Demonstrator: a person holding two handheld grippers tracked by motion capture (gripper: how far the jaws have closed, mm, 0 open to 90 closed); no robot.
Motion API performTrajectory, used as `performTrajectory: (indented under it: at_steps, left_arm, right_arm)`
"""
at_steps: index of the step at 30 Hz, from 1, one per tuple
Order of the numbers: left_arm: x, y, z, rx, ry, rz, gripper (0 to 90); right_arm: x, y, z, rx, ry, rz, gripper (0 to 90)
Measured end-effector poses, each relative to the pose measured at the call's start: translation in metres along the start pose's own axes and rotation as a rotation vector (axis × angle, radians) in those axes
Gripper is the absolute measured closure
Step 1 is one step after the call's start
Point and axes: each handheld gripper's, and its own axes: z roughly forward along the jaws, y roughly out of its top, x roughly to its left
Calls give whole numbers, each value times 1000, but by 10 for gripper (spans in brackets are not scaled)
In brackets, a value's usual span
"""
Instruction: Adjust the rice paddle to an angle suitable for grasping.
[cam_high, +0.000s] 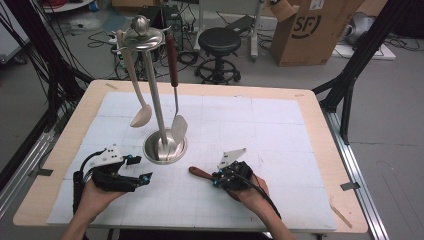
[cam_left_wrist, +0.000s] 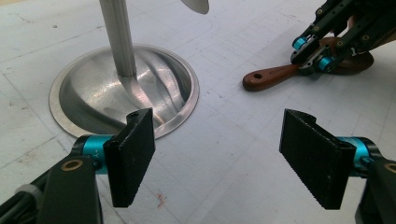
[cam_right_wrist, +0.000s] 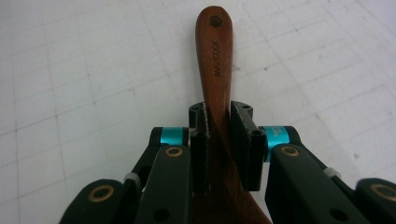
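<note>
A: Dark reddish wood, that's the spoon handle (cam_right_wrist: 215, 60) pinched by the right tool (cam_right_wrist: 218, 140). Its two black pads press on the handle from either side, partway along, with the holed end pointing away beyond the jaws.

B: And the spoon's bowl?

A: Behind the pads, under the tool's body, mostly hidden. In the high view the wooden spoon (cam_high: 199, 173) lies low over the white mat of the desk (cam_high: 310, 100), its handle end sticking out to the left of the right tool (cam_high: 216, 179). Whether it touches the mat I cannot tell.

B: The left tool?

A: The left tool (cam_left_wrist: 217, 154) is spread wide, with only bare mat between its pads. It sits well apart from the spoon, which shows ahead and to its right, held by the other tool.

B: What stands near it?

A: The steel stand's dished base (cam_left_wrist: 123, 95) is just ahead of its left pad, the ribbed pole rising from it. In the high view the utensil stand (cam_high: 159, 100) is ahead of and between the two tools, with a pale spoon (cam_high: 136, 95) hanging on its left and a metal spatula (cam_high: 177, 120) with a dark handle on its right.
</note>
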Motion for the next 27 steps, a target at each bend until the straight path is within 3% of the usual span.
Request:
performTrajectory:
  at_steps: [11,27]
  left_arm:
    - [-3,1,4,7,-24,2,302]
    - [-16,5,15,17,-114,30,404]
  right_arm:
    - [13,13,3,-84,55,-37,783]
    - [32,38,8,-197,123,-43,783]
